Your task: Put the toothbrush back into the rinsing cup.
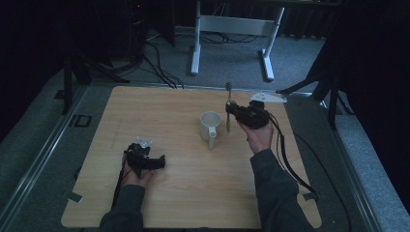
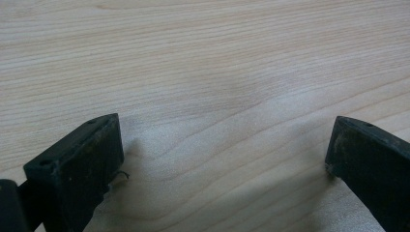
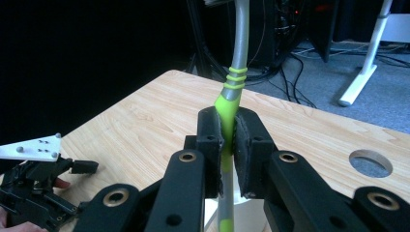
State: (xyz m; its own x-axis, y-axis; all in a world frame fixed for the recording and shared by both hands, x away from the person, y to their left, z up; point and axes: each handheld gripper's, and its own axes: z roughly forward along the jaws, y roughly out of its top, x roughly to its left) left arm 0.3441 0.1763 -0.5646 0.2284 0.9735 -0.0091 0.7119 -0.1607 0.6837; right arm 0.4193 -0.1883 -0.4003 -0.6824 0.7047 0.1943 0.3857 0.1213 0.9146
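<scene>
Your right gripper (image 3: 227, 140) is clamped on the toothbrush (image 3: 229, 101), and your left gripper (image 2: 225, 159) waits with its jaws spread wide.

Both black jaws of your right gripper press the toothbrush's green grip from either side, so its grey neck rises above them and its lower end drops below. From the high view you hold that gripper (image 1: 231, 112) raised over the wooden surface (image 1: 188, 193), just right of the white mug (image 1: 210, 124), with the toothbrush (image 1: 228, 106) standing nearly upright and its bristle head on top. That mug sits near the surface's middle, handle turned toward you. Your left gripper (image 1: 145, 159) is low over the near left part, well apart from the mug, with nothing but bare wood between its jaws.
</scene>
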